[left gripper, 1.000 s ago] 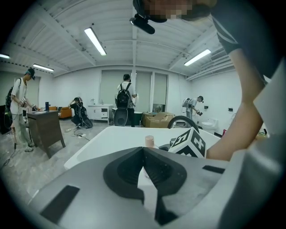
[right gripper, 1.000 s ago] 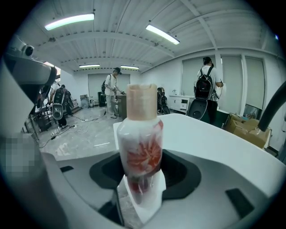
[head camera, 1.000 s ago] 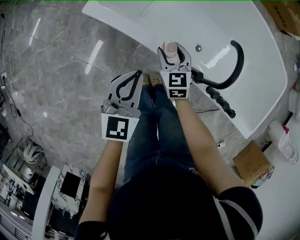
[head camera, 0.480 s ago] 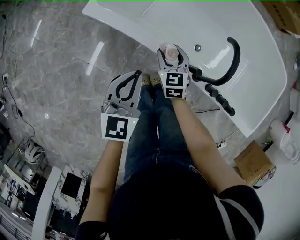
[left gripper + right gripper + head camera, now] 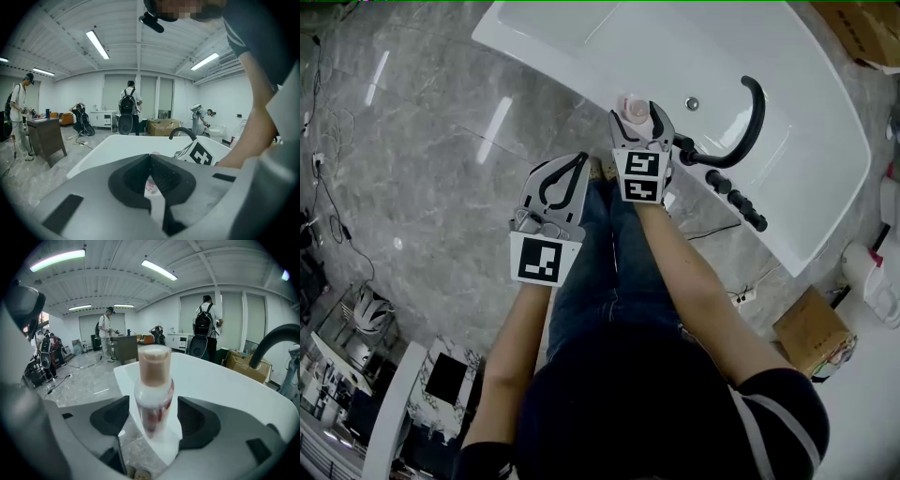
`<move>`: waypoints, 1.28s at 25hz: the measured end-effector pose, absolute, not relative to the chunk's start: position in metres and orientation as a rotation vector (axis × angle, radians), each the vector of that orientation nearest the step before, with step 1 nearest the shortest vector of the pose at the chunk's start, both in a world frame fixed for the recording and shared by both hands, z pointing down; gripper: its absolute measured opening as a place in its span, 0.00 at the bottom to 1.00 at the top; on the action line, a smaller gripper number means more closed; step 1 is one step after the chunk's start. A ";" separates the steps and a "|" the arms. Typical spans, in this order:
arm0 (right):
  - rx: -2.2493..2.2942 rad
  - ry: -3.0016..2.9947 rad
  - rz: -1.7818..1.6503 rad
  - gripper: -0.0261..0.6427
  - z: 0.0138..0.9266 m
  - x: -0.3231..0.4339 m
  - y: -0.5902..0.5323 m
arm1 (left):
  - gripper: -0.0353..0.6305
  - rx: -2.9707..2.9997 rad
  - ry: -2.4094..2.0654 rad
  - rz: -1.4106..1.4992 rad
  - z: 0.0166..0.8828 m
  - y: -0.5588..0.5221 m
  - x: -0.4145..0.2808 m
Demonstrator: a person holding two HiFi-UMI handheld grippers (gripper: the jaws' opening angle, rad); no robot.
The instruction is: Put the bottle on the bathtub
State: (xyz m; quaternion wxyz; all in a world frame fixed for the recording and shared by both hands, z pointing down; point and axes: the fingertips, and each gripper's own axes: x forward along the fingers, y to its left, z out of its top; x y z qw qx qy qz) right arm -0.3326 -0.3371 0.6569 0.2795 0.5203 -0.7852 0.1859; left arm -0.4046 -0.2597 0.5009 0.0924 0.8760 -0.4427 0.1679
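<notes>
A small clear bottle (image 5: 635, 108) with a pinkish cap stands on the near rim of the white bathtub (image 5: 581, 47). My right gripper (image 5: 637, 112) is around it, open. In the right gripper view the bottle (image 5: 153, 390) is slightly tilted between the two black pads of the right gripper (image 5: 153, 404), with a thin gap on each side. Its base rests on the tub's rim (image 5: 225, 380). My left gripper (image 5: 579, 159) hovers beside the tub over the floor, shut and holding nothing. In the left gripper view the left gripper (image 5: 151, 159) has its jaws meeting.
A black curved faucet (image 5: 750, 122) with handles sits on the tub's rim just right of the bottle. The person's jeans-clad legs (image 5: 609, 272) stand against the tub. A cardboard box (image 5: 811, 328) lies at right, cables (image 5: 328, 197) at left. People stand far off (image 5: 206, 324).
The head view has shifted a little. Both grippers and the bottle stay nearly where they were against the tub rim.
</notes>
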 end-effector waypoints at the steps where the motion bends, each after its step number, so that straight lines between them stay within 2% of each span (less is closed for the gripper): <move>1: 1.415 -2.112 0.497 0.50 0.648 -0.332 -0.336 | 0.09 2.603 -1.316 0.490 0.498 -0.259 -0.405; 10: 1.464 -2.267 0.414 0.50 0.529 -0.327 -0.310 | 0.09 2.579 -1.405 0.327 0.448 -0.260 -0.410; 11: 1.457 -2.286 0.400 0.47 0.513 -0.324 -0.307 | 0.09 2.577 -1.420 0.309 0.439 -0.261 -0.411; 13: 1.449 -2.312 0.352 0.20 0.479 -0.319 -0.302 | 0.09 2.583 -1.453 0.280 0.420 -0.262 -0.414; 16: 1.447 -2.341 0.283 0.11 0.428 -0.310 -0.299 | 0.09 2.595 -1.493 0.268 0.389 -0.264 -0.416; 19: 1.462 -2.373 0.203 0.09 0.382 -0.301 -0.298 | 0.09 2.588 -1.536 0.295 0.363 -0.269 -0.420; 32: 1.649 -2.466 -0.101 0.08 0.219 -0.262 -0.278 | 0.09 2.678 -1.728 0.083 0.204 -0.270 -0.405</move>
